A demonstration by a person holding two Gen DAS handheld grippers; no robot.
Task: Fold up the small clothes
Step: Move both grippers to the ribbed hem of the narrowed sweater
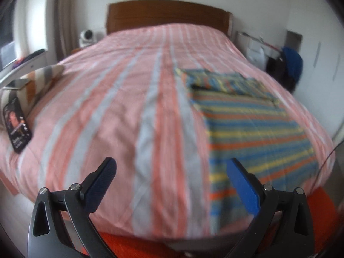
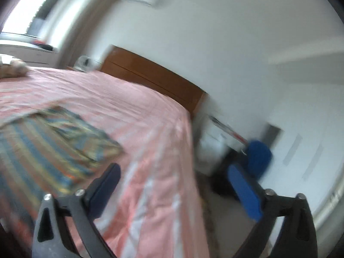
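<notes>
In the left wrist view, a smartphone [image 1: 17, 126] with a lit screen is lying at the far left edge of the bed, propped against a chevron-patterned cushion [image 1: 35, 81]. A second, pale device [image 1: 16, 84] is resting on top of that cushion. The pink-and-grey striped bedspread [image 1: 120, 99] is covering the whole mattress up to the wooden headboard [image 1: 167, 15]. The left gripper [image 1: 171, 169] is hovering above the near end of the bed with its jaws standing wide apart and nothing between them; both blue pads [image 1: 243, 187] are showing clear of the fabric. Right of centre, the multicoloured striped garment [image 1: 253, 129] is lying flat on the bedspread, with its far end doubled over itself. Its near end is reaching the foot of the bed, just beyond the right finger. At the far right, a blue item [image 1: 293, 62] is hanging beside the bed near a white wall.

In the right wrist view, which is motion-blurred and tilted, the same striped garment [image 2: 49, 142] is lying at the left, on the bedspread [image 2: 154, 146]. The right gripper [image 2: 172, 178] is standing fully apart and is holding nothing; it is positioned over the bed's right edge, clear of the garment. The headboard [image 2: 154, 75] is showing beyond.
</notes>
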